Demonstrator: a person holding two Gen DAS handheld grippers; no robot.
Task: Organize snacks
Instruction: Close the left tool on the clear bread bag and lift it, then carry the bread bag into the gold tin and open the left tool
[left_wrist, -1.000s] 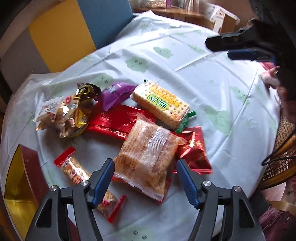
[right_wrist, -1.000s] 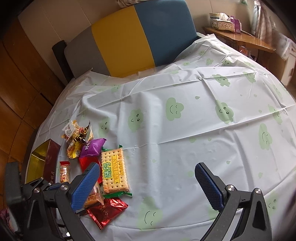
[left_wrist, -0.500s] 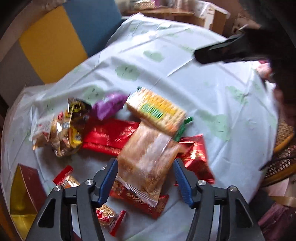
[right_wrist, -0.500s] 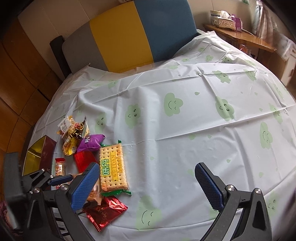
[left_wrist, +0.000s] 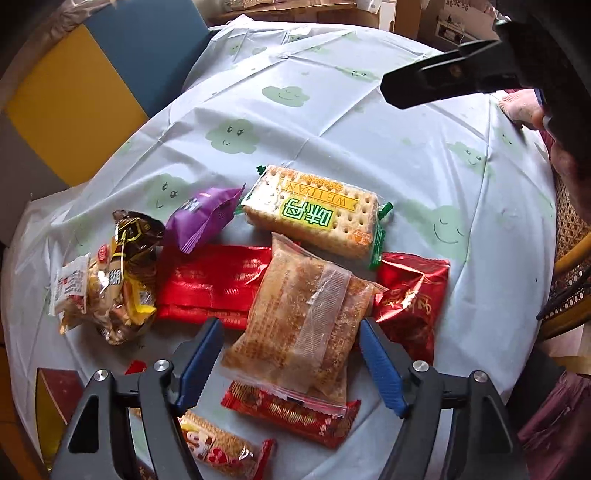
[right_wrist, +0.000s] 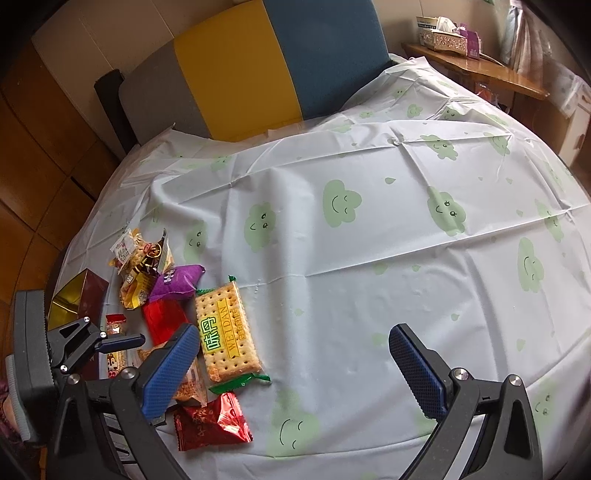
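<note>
— Left gripper (left_wrist: 290, 363)?
— Jaws opening, straddling the clear-wrapped biscuit pack (left_wrist: 301, 325), pads off it.
— And the pack?
— Just below the yellow-labelled cracker pack (left_wrist: 314, 210), overlapping a red packet (left_wrist: 214, 284).
— Right gripper (right_wrist: 291, 373)?
— Spread wide over the tablecloth (right_wrist: 369, 258), beside those crackers, gripping nothing.

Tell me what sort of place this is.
Most likely a home dining or living room: a round table under a cloud-print tablecloth, a colour-block chair pushed against it, and a wooden sideboard holding a tissue box. Packaged snacks, such as a cracker pack, lie on the cloth.
</note>
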